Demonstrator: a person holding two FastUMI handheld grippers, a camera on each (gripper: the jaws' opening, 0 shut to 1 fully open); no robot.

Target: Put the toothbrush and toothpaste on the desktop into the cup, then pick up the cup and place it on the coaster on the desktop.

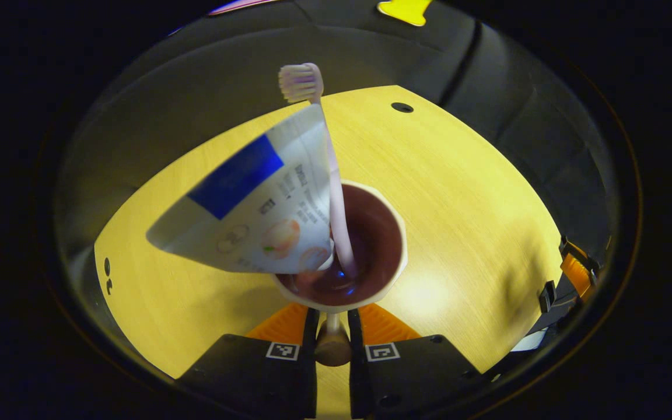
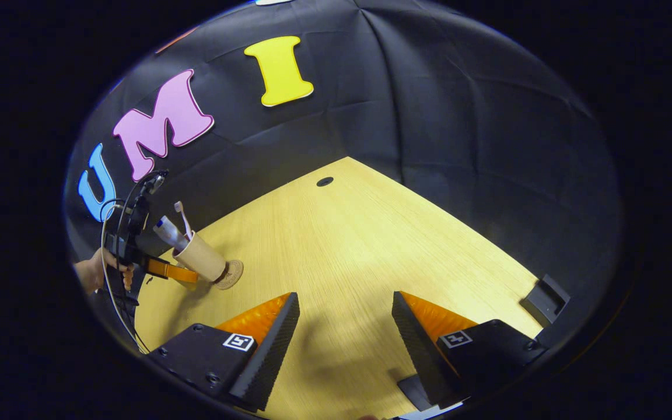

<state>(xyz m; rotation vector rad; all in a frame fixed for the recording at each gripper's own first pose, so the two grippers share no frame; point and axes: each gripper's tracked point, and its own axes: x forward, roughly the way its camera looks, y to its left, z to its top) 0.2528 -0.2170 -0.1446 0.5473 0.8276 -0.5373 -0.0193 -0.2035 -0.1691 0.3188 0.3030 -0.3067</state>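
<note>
1. Your left gripper (image 1: 332, 318) is clamped on the near rim of the cup (image 1: 371, 233) at frame centre.
2. The toothbrush (image 1: 327, 151) and toothpaste (image 1: 254, 204) stand inside the cup.
3. Your right gripper (image 2: 345, 332) has its fingers wide apart over the desktop (image 2: 359, 245).
4. In the right gripper view's lower left, the tilted cup touches the coaster (image 2: 231, 274).

The desktop (image 2: 371, 245) was a light wood-grain surface set into a corner of black cloth, with a small dark round hole (image 2: 325, 181) near its far corner. A round coaster (image 2: 230, 274) lay flat near its left side. A small black block (image 2: 546, 300) sat at the right edge.
</note>
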